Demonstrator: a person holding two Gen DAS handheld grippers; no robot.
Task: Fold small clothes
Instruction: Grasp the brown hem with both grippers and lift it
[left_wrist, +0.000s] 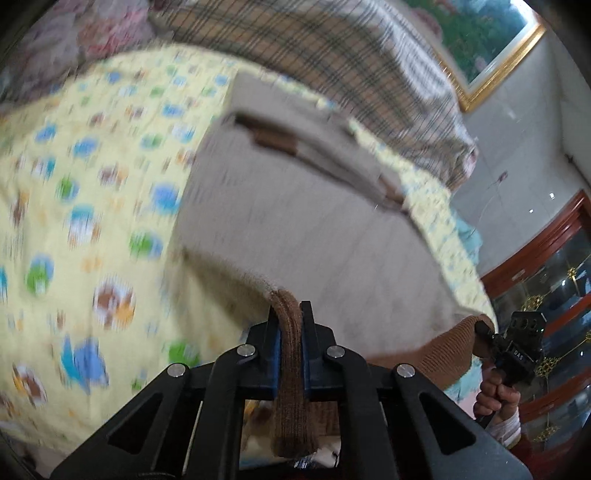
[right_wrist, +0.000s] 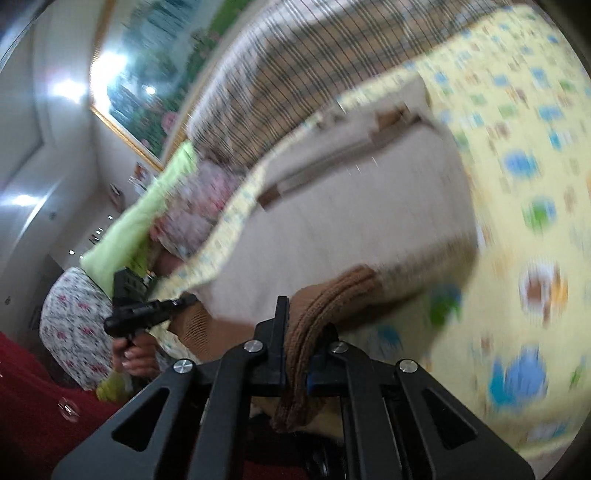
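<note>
Right gripper (right_wrist: 295, 332) fingers (right_wrist: 281, 317) pinch the beige sweater's (right_wrist: 332, 229) brown ribbed hem (right_wrist: 314, 317).

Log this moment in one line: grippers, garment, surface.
left gripper: shut on brown hem | right gripper: shut on brown hem | beige garment: hem end lifted | yellow cartoon sheet: underneath

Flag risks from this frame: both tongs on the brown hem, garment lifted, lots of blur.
1. The left tongs and right tongs pinch only the brown ribbed hem of the beige garment, so a quick swing could pull it free.
2. The garment's far end still lies on the yellow blanket and may drag or bunch, skewing the fold.
</note>
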